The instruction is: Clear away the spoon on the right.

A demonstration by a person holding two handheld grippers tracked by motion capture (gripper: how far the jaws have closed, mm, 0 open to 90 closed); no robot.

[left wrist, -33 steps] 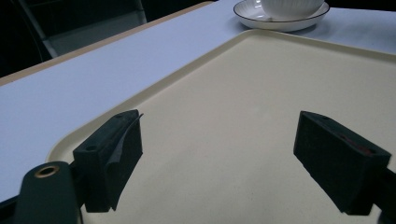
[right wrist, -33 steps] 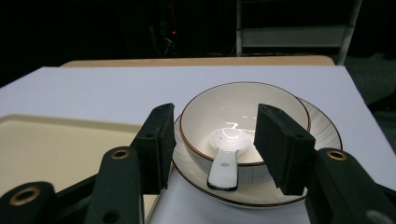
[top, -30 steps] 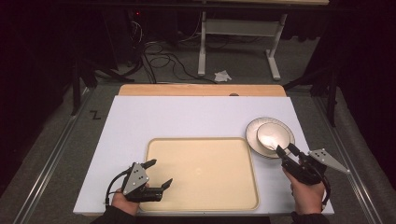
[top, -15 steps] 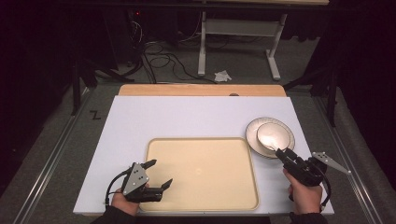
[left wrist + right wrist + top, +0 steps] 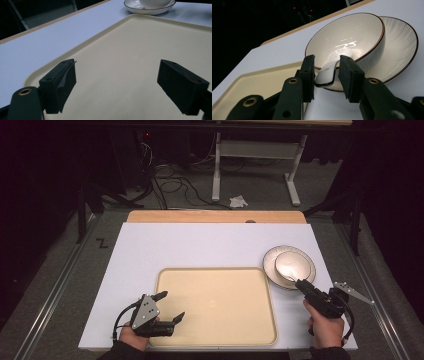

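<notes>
A cream bowl [image 5: 352, 37] stands on a white plate [image 5: 402, 50] at the table's right, and a white spoon [image 5: 327, 73] leans out over the bowl's near rim. My right gripper [image 5: 325, 62] is shut on the spoon's handle, one jaw on each side. In the high view the right gripper [image 5: 300, 283] reaches the near edge of the bowl [image 5: 292, 265] and plate [image 5: 272, 260]. My left gripper [image 5: 173, 305] is open over the near-left corner of the beige tray [image 5: 215, 320]. In its own view the left gripper [image 5: 120, 68] holds nothing above the bare tray [image 5: 130, 50].
The tray lies on a white table top [image 5: 200, 245] with a wooden strip [image 5: 215, 216] along its far edge. Beyond the table, cables [image 5: 170, 175] and a metal stand [image 5: 250, 150] sit on the dark floor.
The right gripper's jaws have narrowed from open to shut on the spoon handle at the bowl's rim. The left gripper has stayed still.
</notes>
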